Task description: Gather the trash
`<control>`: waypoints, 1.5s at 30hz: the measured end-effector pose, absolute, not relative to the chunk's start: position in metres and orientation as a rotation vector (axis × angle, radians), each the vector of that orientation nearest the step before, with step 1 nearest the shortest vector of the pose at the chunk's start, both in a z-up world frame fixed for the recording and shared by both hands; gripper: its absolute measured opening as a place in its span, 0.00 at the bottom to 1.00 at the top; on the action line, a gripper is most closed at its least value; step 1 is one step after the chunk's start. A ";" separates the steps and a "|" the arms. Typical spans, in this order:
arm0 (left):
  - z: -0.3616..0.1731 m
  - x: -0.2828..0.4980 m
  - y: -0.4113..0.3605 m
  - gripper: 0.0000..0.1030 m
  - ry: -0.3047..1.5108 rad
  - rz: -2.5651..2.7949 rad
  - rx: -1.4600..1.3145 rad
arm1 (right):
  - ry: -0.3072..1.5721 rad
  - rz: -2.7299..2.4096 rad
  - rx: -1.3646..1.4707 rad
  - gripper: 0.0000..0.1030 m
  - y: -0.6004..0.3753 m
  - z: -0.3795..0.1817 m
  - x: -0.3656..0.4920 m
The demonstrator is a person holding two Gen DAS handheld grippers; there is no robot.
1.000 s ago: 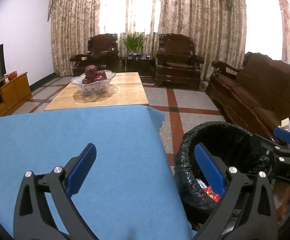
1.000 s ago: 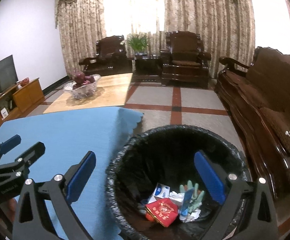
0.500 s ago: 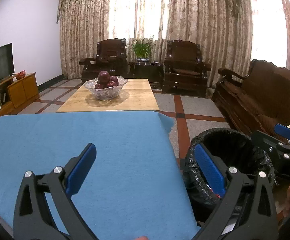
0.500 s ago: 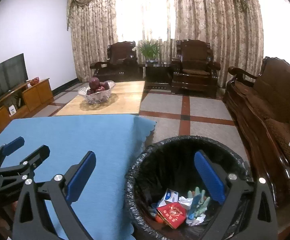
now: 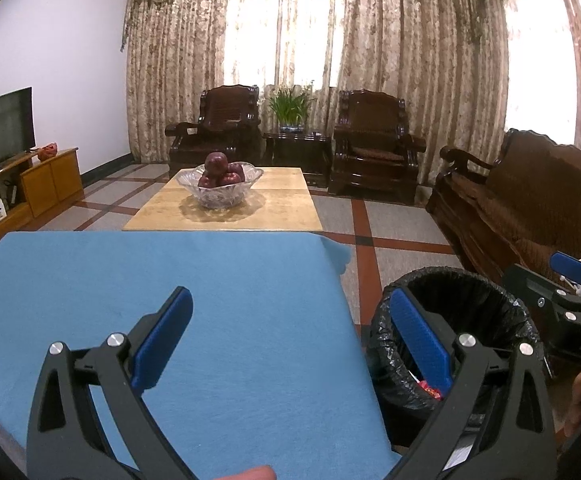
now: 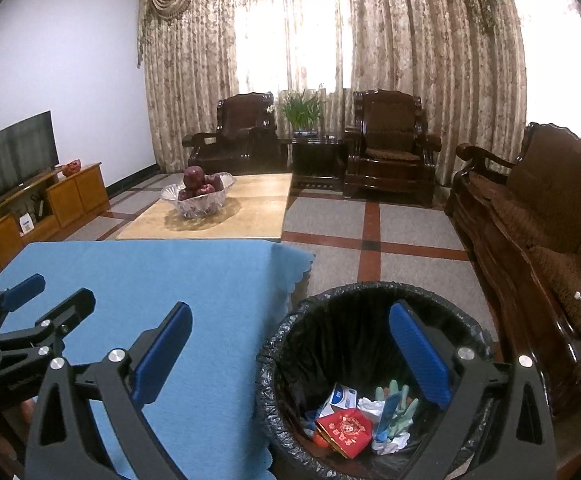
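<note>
A bin lined with a black bag (image 6: 370,320) stands on the floor to the right of the blue-clothed table (image 6: 170,280). Inside it lie a red packet (image 6: 344,430), a white and blue box (image 6: 340,398), crumpled tissue (image 6: 370,404) and a greenish glove (image 6: 400,404). My right gripper (image 6: 290,354) hangs open over the bin's left rim, nothing between its fingers. My left gripper (image 5: 290,338) is open and empty above the table's right edge (image 5: 250,320), with the bin (image 5: 450,300) at its right finger. No trash shows on the blue cloth.
A wooden coffee table (image 5: 230,208) with a glass fruit bowl (image 5: 219,184) stands beyond the blue table. Dark wooden armchairs (image 5: 374,144) line the back, a sofa (image 5: 530,208) runs along the right, and a TV cabinet (image 5: 30,184) along the left. Tiled floor (image 6: 370,240) lies between.
Both views have pulled back and risen. The bin and table look smaller and sit lower in the frames. Both grippers stayed open and empty.
</note>
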State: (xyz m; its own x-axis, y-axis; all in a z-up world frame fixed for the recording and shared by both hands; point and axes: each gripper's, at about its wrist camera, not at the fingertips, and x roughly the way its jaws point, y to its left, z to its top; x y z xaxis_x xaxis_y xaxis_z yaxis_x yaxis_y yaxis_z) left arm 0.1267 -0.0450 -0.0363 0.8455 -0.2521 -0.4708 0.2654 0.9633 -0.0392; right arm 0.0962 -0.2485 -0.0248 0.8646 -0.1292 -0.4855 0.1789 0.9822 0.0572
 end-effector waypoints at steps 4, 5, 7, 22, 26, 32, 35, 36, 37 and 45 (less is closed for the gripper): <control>-0.033 0.123 -0.042 0.94 0.487 -0.270 0.026 | 0.491 -0.160 0.100 0.94 -0.247 -0.021 0.094; -0.033 0.121 -0.042 0.94 0.485 -0.269 0.026 | 0.489 -0.159 0.101 0.94 -0.247 -0.021 0.093; -0.031 0.119 -0.040 0.94 0.479 -0.265 0.023 | 0.486 -0.157 0.102 0.94 -0.247 -0.020 0.092; -0.023 0.110 -0.035 0.94 0.448 -0.255 0.026 | 0.457 -0.147 0.104 0.94 -0.242 -0.012 0.085; -0.021 0.108 -0.034 0.94 0.443 -0.257 0.029 | 0.451 -0.148 0.099 0.94 -0.241 -0.010 0.084; -0.021 0.107 -0.037 0.94 0.442 -0.257 0.031 | 0.449 -0.149 0.098 0.94 -0.241 -0.007 0.084; -0.021 0.106 -0.037 0.94 0.443 -0.257 0.029 | 0.450 -0.148 0.099 0.94 -0.241 -0.008 0.083; -0.022 0.107 -0.037 0.94 0.443 -0.256 0.029 | 0.449 -0.148 0.099 0.94 -0.241 -0.008 0.083; -0.022 0.106 -0.037 0.94 0.443 -0.256 0.029 | 0.450 -0.148 0.099 0.94 -0.241 -0.007 0.083; -0.022 0.106 -0.037 0.94 0.443 -0.257 0.029 | 0.450 -0.147 0.099 0.94 -0.240 -0.008 0.083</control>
